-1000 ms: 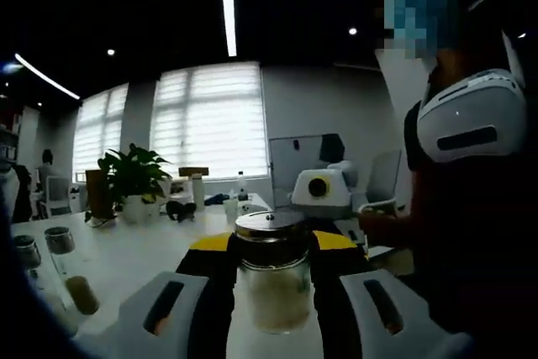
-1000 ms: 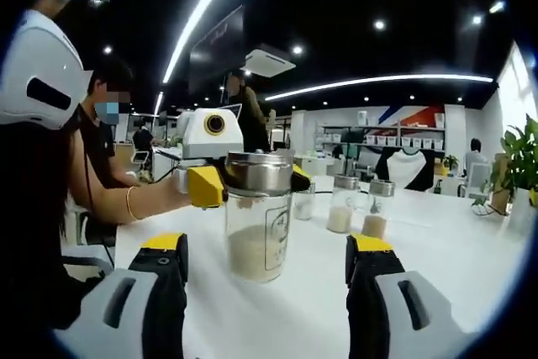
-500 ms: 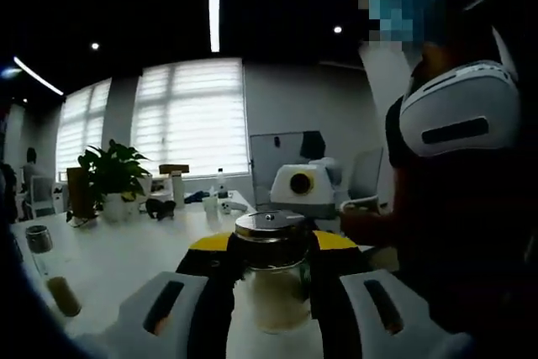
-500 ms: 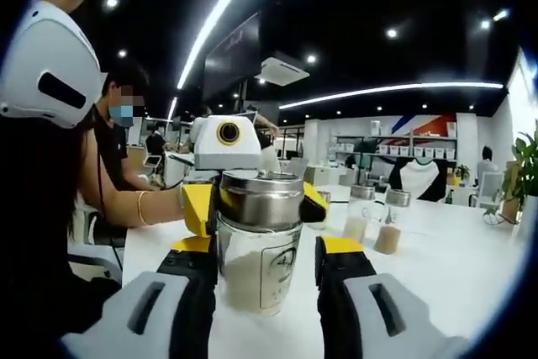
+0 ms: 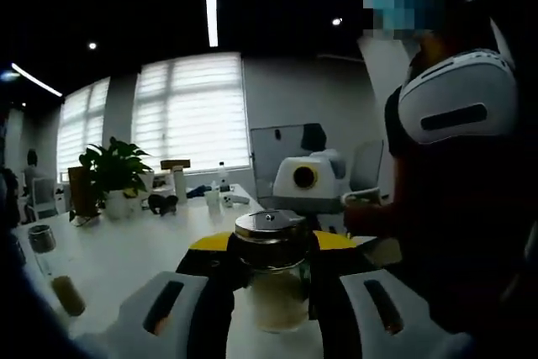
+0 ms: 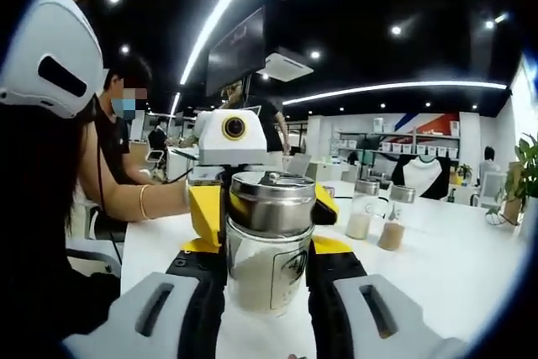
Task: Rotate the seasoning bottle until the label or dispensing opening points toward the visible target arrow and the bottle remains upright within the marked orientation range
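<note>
closed in since a second ago: right gripper (image 6: 267,279) then wide open and clear of the bottle (image 6: 269,245), now shut up against its glass sides. left gripper (image 5: 271,287) clamped on it then and now, up near the steel lid (image 5: 268,226), seen from the far side in the right gripper view as yellow fingers (image 6: 203,212) hugging the lid.

standing upright on the white worktop (image 6: 429,271), or just above it — contact under the base not visible. pale seasoning filling the lower part, printed label (image 6: 288,271) facing roughly toward the right gripper's camera. no target arrow or orientation marks readable on the worktop, so alignment cannot be judged.

risks from here, as a guess:
- two grips at once on one bottle: turning one against the other would twist or skid the glass, or pop it out of one pair of fingers.
- smooth glass and a steel lid offer little friction; slipping instead of rotating would leave the label where it is.
- lid turning on its thread rather than taking the body along, if torque comes from the upper grip.
- uneven lift or push tipping the bottle out of upright.
- two more bottles (image 6: 376,212) standing well apart behind, unlikely to be hit.
</note>
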A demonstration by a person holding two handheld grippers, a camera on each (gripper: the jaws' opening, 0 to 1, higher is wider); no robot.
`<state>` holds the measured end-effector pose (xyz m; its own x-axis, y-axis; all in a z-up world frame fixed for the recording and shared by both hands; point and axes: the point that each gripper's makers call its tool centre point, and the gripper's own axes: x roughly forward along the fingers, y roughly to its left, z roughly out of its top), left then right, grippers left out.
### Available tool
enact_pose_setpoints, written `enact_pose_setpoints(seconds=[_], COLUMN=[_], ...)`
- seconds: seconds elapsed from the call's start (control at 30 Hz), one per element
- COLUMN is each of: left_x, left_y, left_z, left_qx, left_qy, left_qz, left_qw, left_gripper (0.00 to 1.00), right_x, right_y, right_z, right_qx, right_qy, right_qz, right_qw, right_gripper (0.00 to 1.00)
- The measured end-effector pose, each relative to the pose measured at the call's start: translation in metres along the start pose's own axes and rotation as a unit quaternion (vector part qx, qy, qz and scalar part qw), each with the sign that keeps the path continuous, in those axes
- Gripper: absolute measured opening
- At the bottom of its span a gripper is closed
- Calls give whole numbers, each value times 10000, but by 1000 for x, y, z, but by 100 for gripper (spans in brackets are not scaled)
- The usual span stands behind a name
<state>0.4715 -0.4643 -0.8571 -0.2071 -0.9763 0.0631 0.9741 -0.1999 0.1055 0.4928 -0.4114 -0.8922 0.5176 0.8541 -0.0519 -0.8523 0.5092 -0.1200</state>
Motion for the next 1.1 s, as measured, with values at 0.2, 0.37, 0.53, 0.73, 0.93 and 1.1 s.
enact_pose_setpoints(seconds=[0.2,0.37,0.53,0.73,0.93,1.1], left_x=[-4,-6,-8,-7,-6,-7], left_y=[3,5,6,6,5,8], left_z=[-3,-6,-4,-3,-2,-2], left_qx=[55,153,160,125,77,99], left_qy=[91,208,192,158,110,114], left_qz=[44,90,102,77,43,113], left_qw=[9999,9996,9996,9998,9999,9998], left_gripper=[36,36,36,36,36,36], right_x=[2,3,4,3,2,2], right_y=[-1,-4,-4,-3,-2,-5], right_z=[-2,-5,-4,-3,-2,-3], right_qx=[55,27,55,69,151,236], right_qy=[43,103,91,73,48,74], right_qz=[-73,-183,-227,-233,-270,-408], right_qw=[9999,9998,9997,9997,9995,9989], right_gripper=[34,33,33,33,33,33])
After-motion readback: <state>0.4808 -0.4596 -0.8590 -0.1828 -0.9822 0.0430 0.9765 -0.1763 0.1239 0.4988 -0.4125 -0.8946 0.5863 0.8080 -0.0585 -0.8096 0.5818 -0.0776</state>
